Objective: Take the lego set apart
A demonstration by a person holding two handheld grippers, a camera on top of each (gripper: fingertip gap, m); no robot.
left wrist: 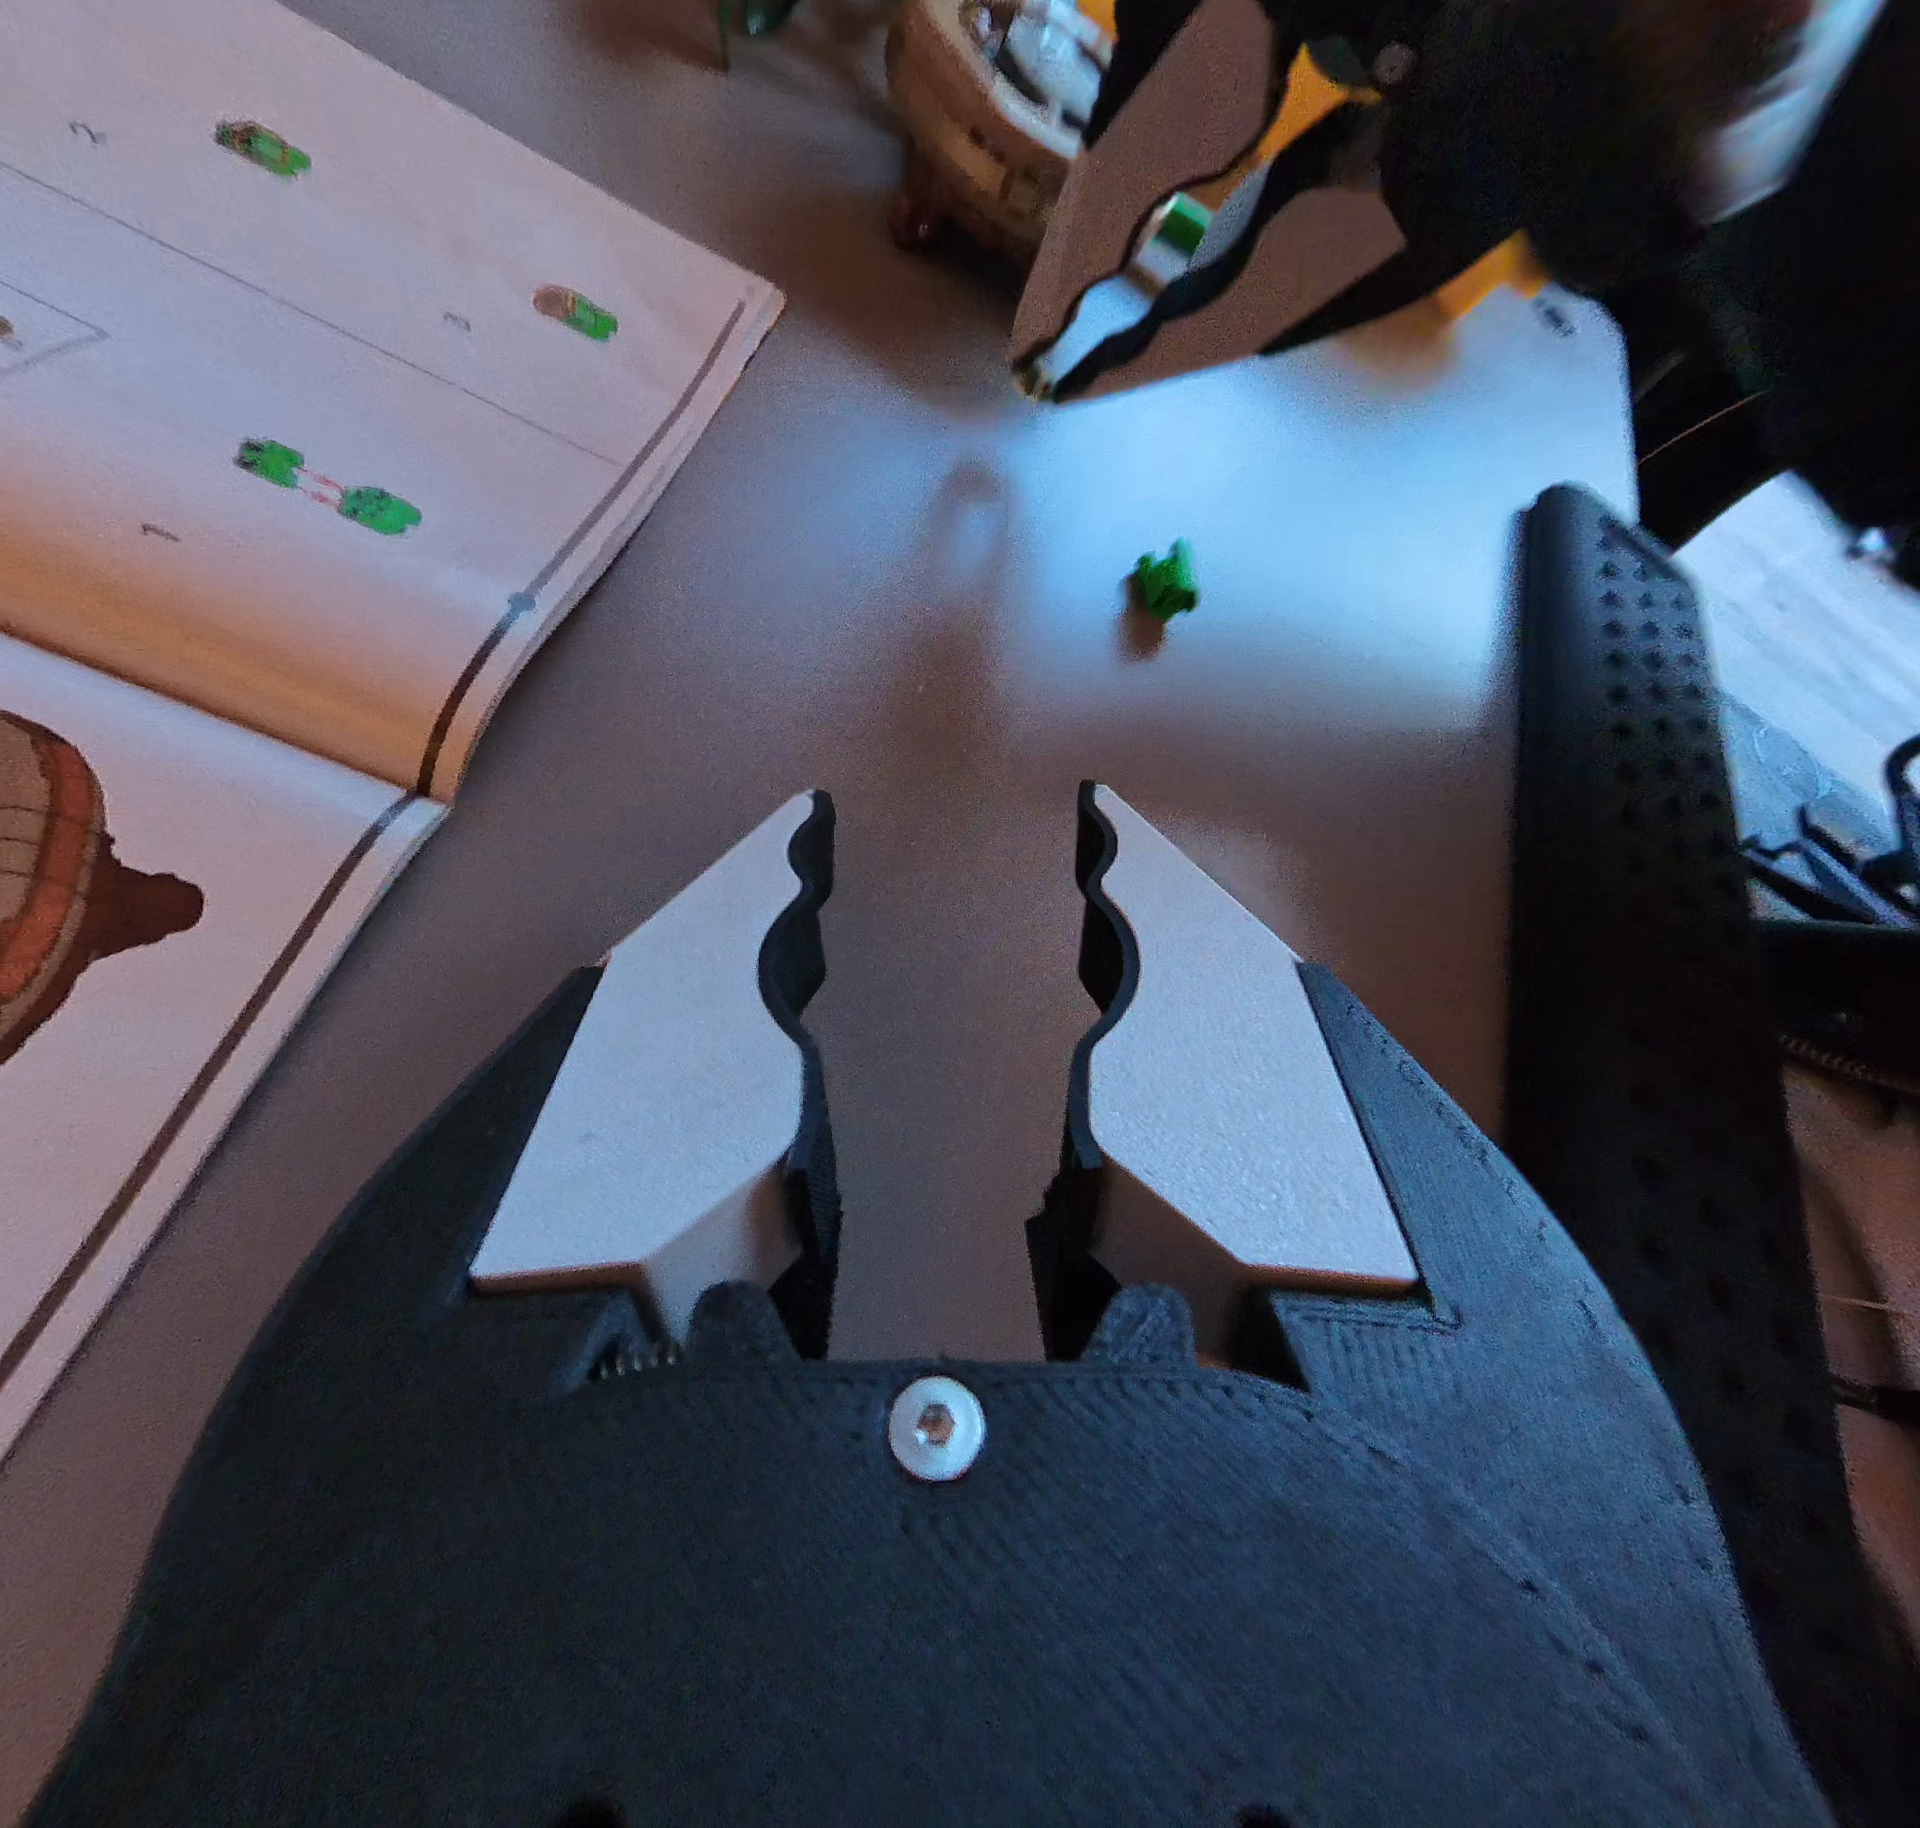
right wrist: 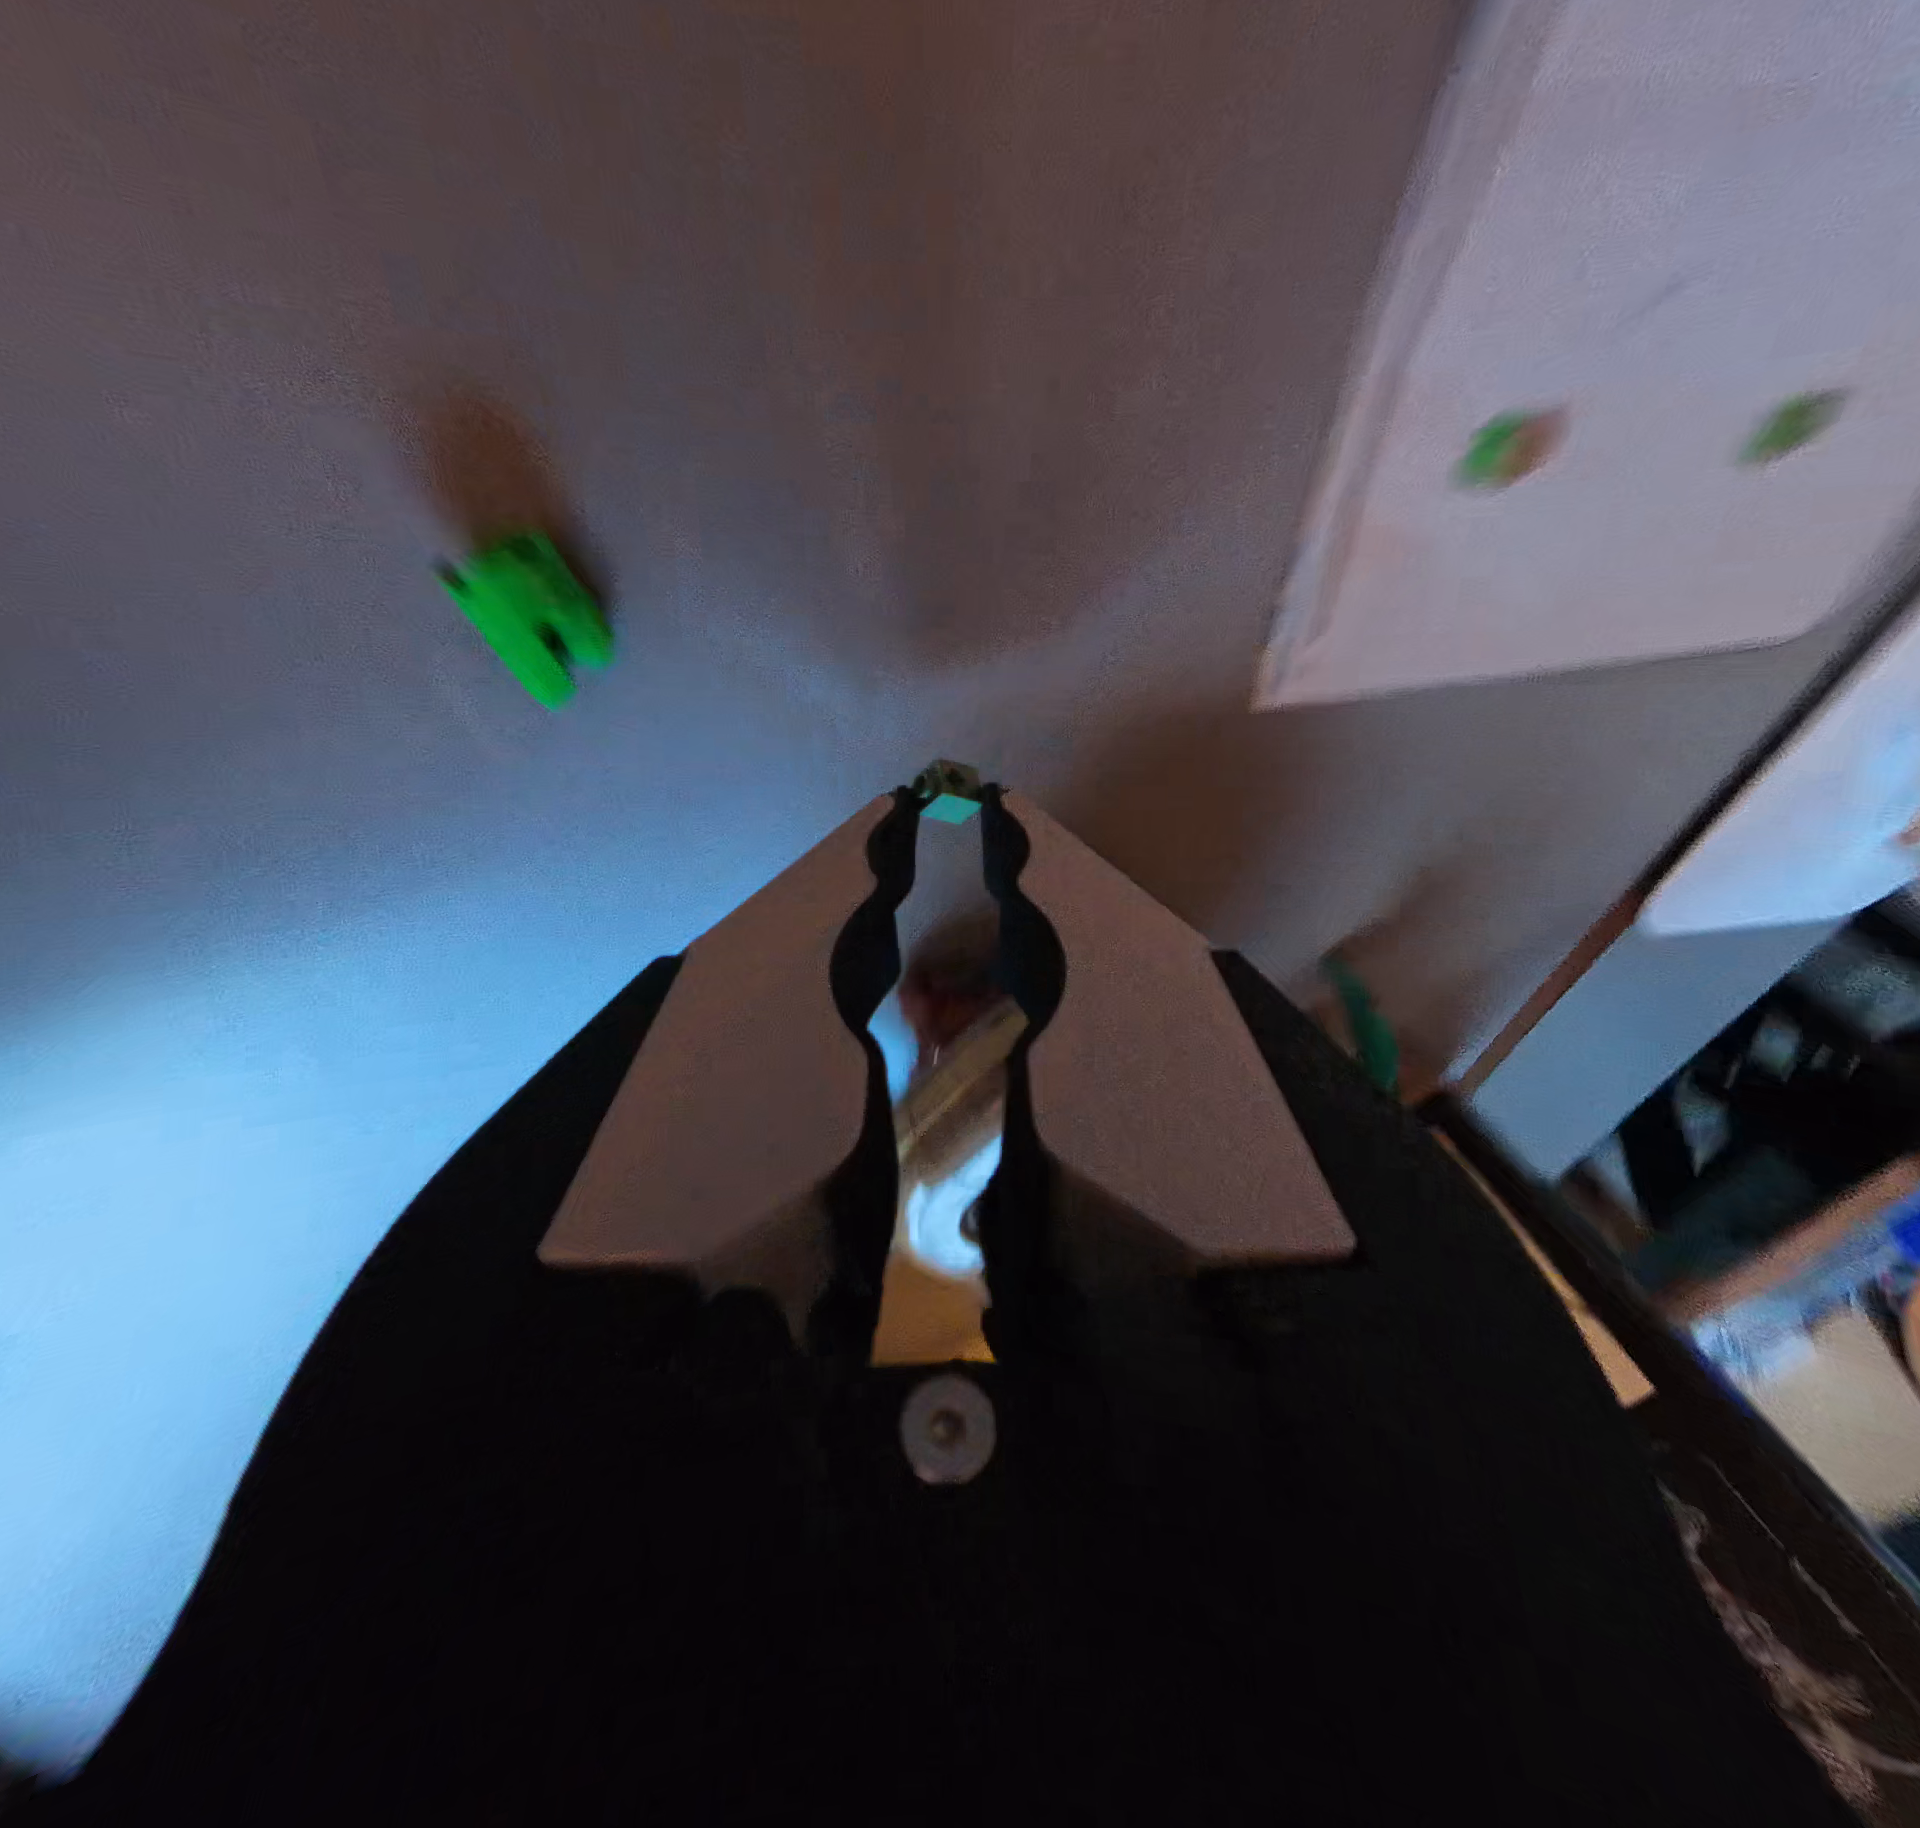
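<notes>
Left wrist view: grey table (left wrist: 935, 739), booklet (left wrist: 312, 376).

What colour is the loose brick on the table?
Bright green brick, clearest in the right wrist view.

We see our left gripper (left wrist: 954, 812) gaping over the counter (left wrist: 914, 698); a green lego piece (left wrist: 1164, 581) lies near the counter's right edge.

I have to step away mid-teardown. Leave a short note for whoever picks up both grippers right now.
Left gripper: open, empty, low over the table.
Right gripper: shut on a tiny green piece at its tips.
One loose green piece lies on the table; the instruction booklet is open beside it.
The remaining lego model sits at the far end, mostly still assembled.
Next: set down the held piece, continue.
</notes>
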